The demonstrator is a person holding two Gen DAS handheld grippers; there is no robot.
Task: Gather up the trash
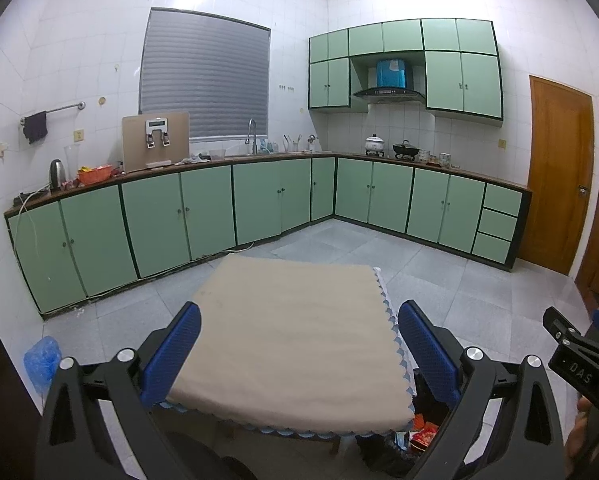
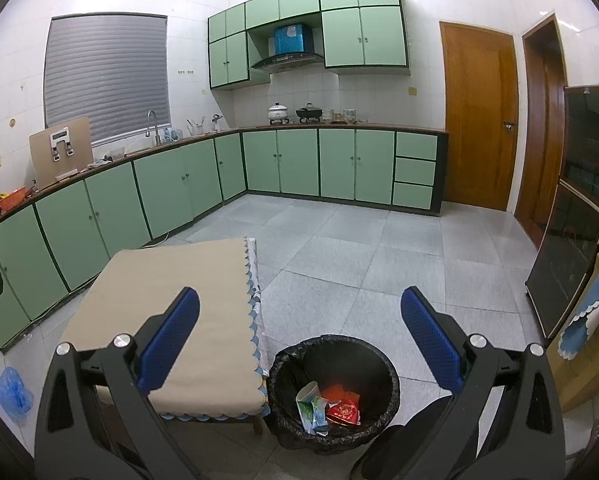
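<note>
Below, trash in bin, between spread right fingers.

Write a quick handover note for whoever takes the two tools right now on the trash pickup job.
Left tool: open, empty, above the small table with the beige scalloped cloth.
Right tool: open, empty, above the round black bag-lined trash bin on the floor beside the table.
Done: the bin holds a white paper cup, a green-and-white wrapper and red packets; no trash shows on the cloth.
Left: a crumpled blue plastic bag on the floor by the green cabinets may need collecting.
</note>
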